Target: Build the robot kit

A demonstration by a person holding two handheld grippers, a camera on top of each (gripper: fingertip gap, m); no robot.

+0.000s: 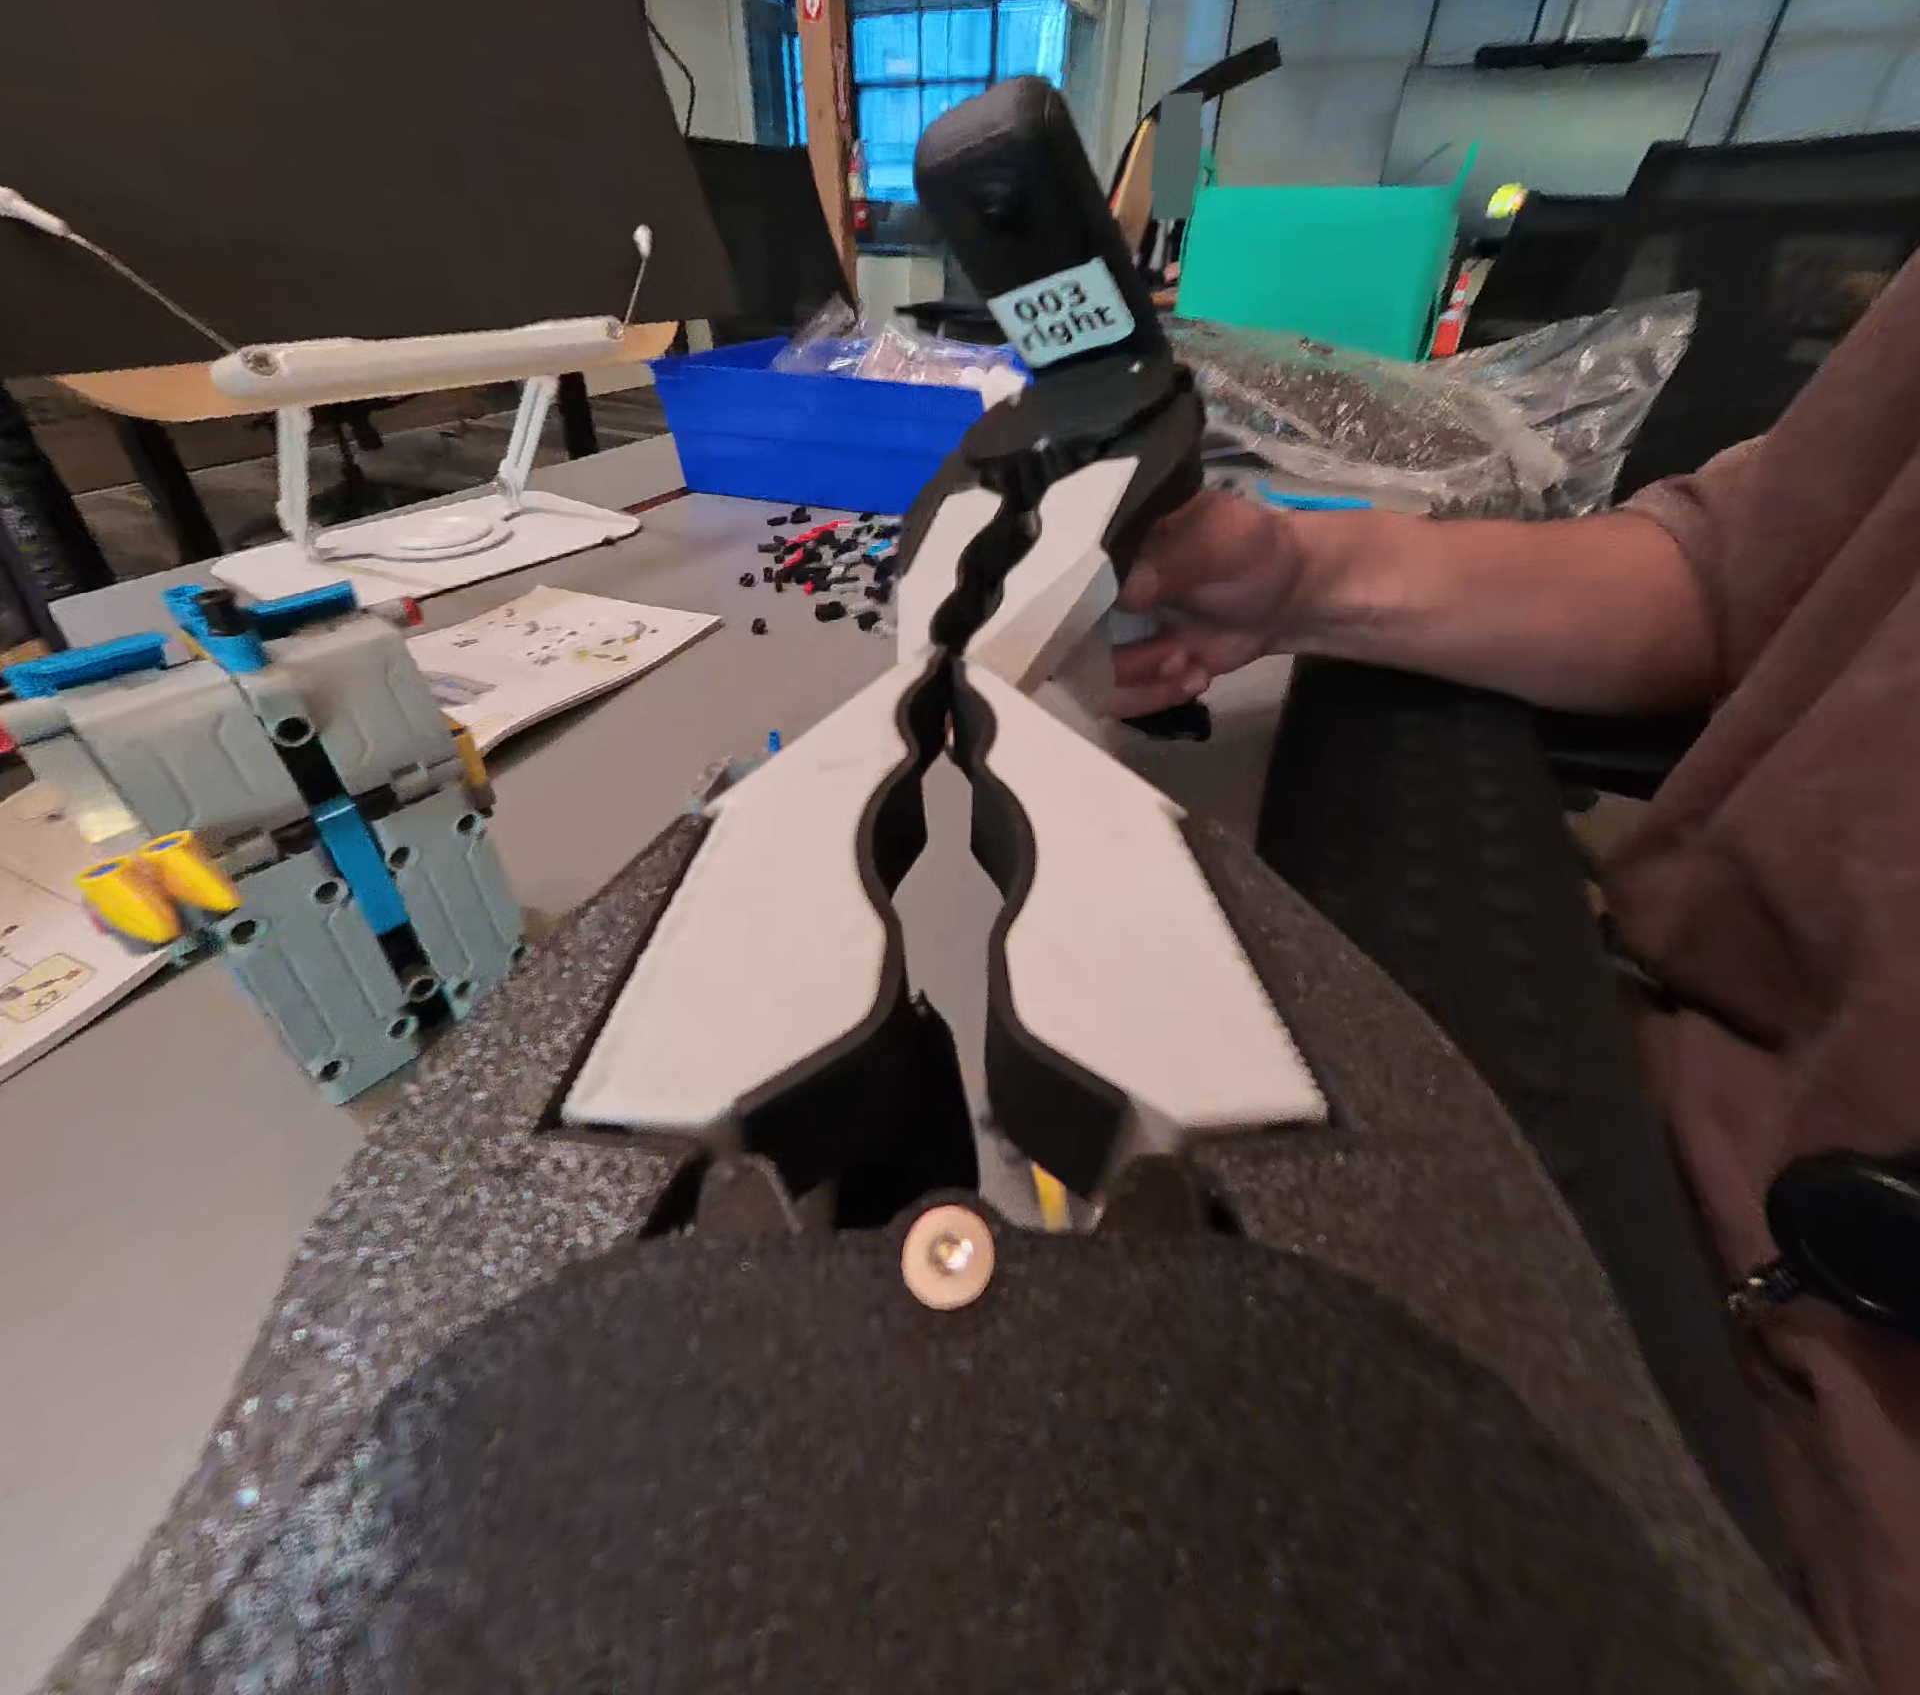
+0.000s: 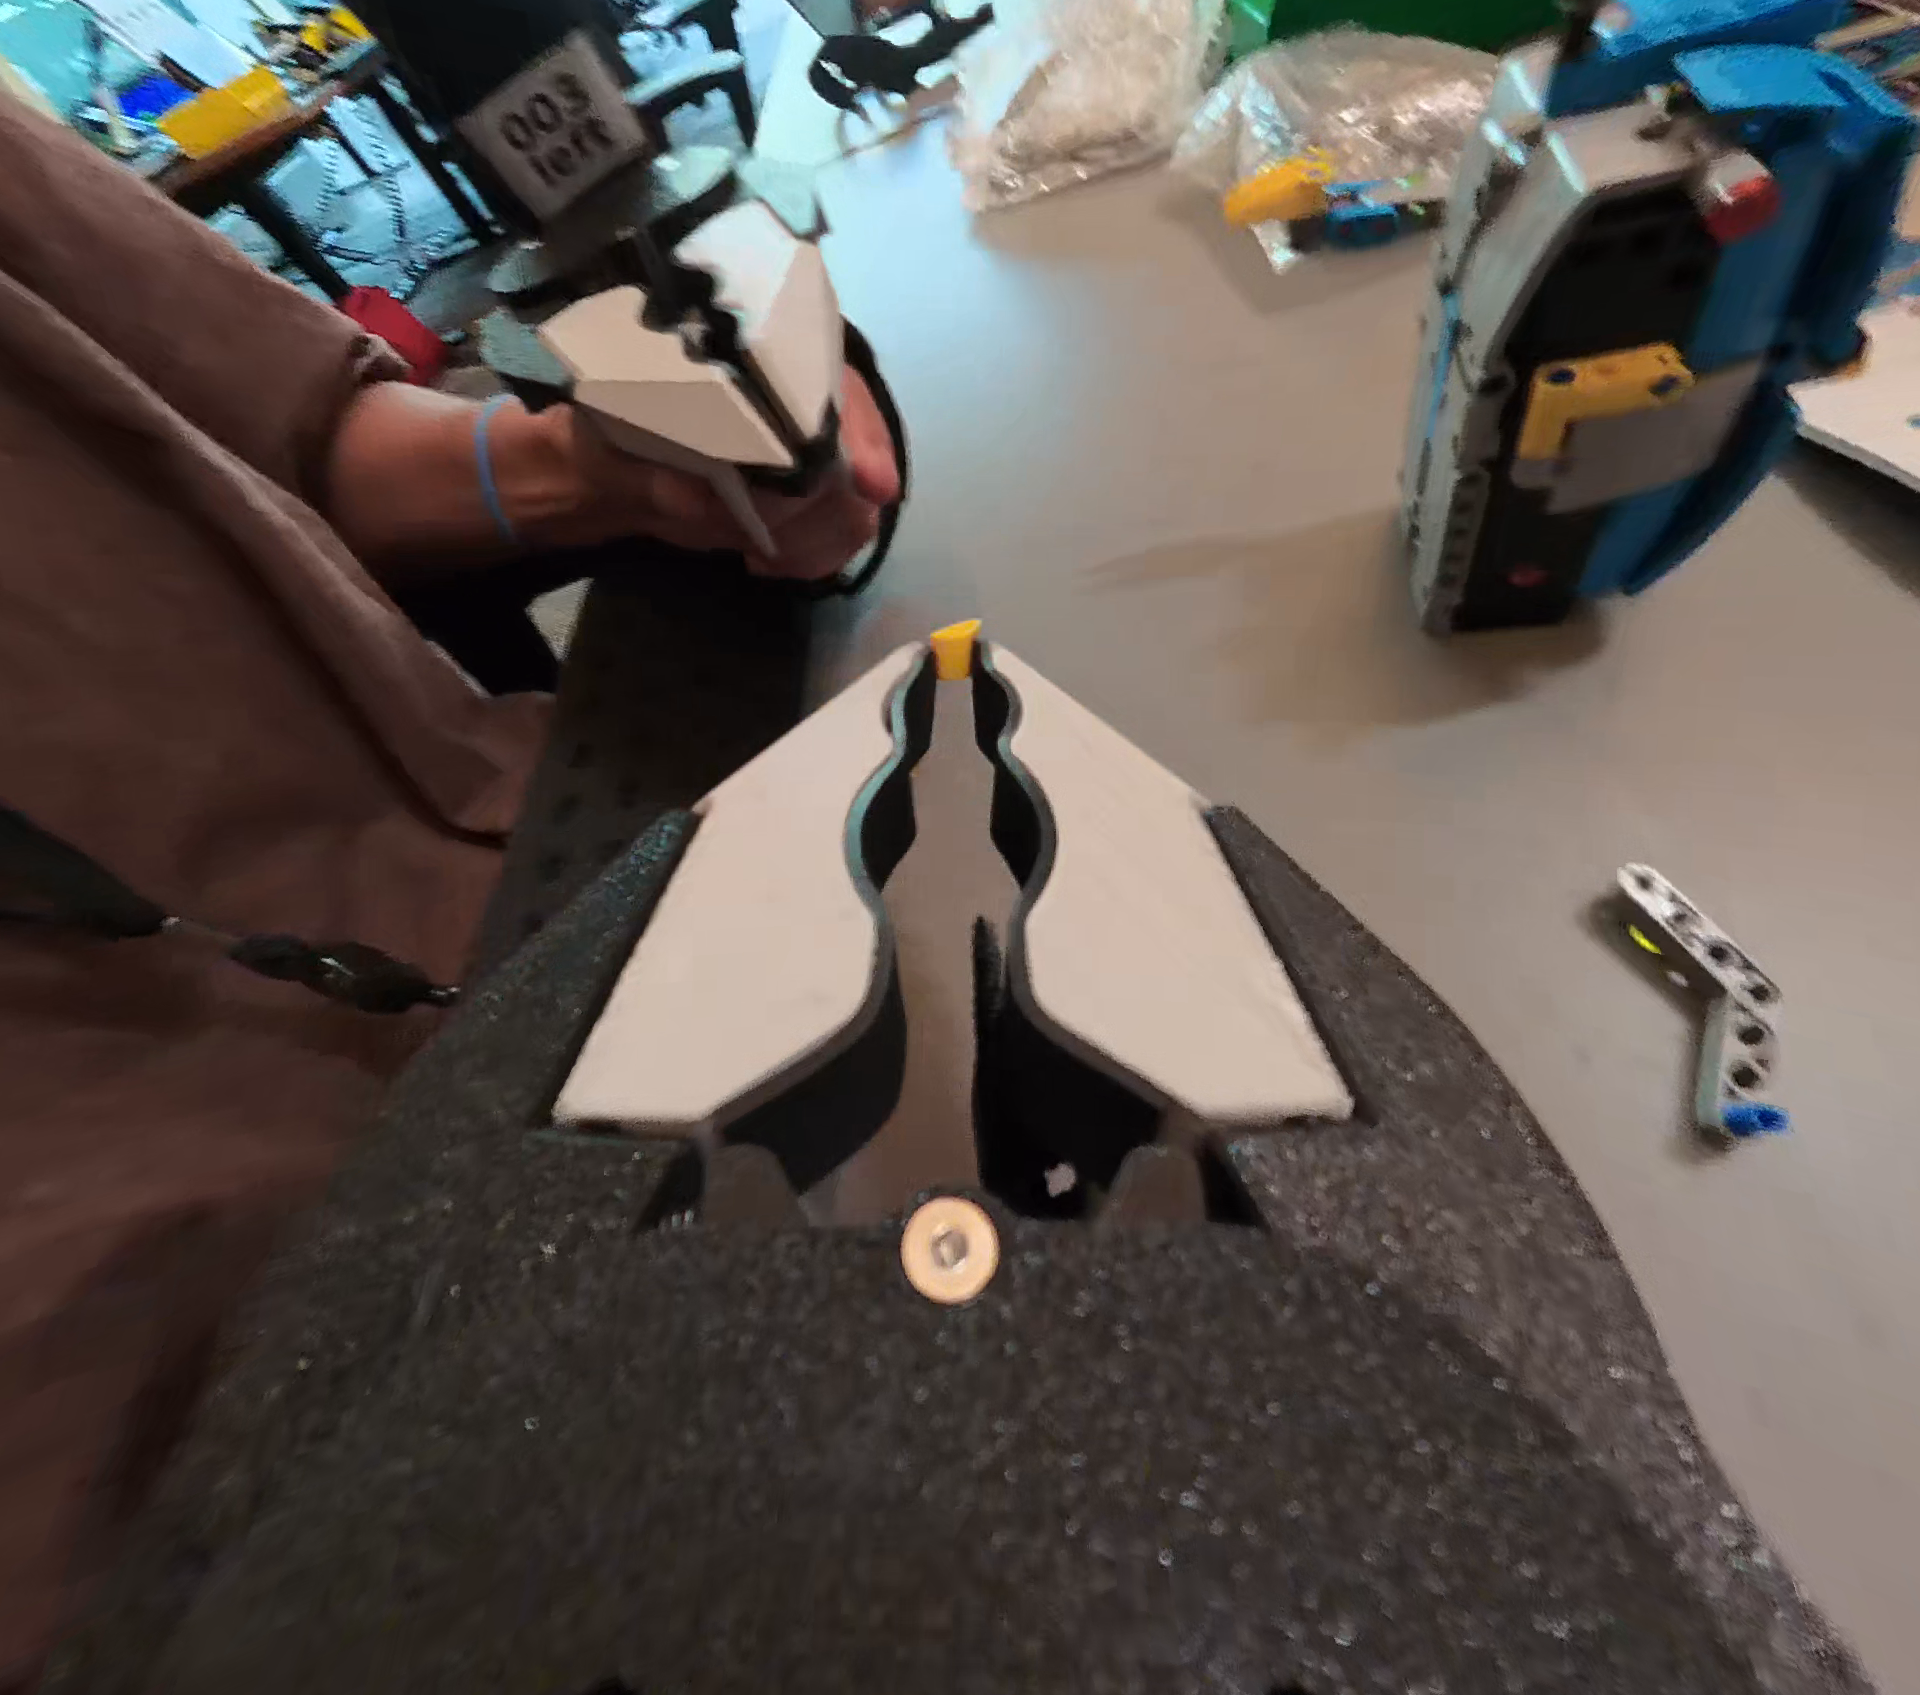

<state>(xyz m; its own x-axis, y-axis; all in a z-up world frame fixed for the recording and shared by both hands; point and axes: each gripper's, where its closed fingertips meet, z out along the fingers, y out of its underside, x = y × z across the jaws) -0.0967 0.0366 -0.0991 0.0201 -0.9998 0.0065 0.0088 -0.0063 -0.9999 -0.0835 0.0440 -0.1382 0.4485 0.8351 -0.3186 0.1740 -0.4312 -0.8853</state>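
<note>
My right gripper (image 2: 954, 658) is shut on a small yellow piece (image 2: 954, 646) that sticks out past its tips, held above the grey table (image 2: 1195, 502). My left gripper (image 1: 940, 695) is shut, with nothing visible between its tips. The two grippers are held close together in front of a person in a brown top. In the left wrist view the right gripper (image 1: 943, 643) points down at my left tips. In the right wrist view the left gripper (image 2: 800, 461) sits up and to the left. A grey and blue brick-built model (image 1: 312, 814) stands to the left; it also shows in the right wrist view (image 2: 1621, 357).
A grey angled beam with a blue pin (image 2: 1704, 1001) lies on the table at the right. An instruction booklet (image 1: 561, 648), a pile of small parts (image 1: 831, 554), a blue bin (image 1: 810, 430), plastic bags (image 1: 1403, 388) and a white desk lamp (image 1: 416, 367) lie farther back. Tip to tip, the grippers are about 4 cm apart.
</note>
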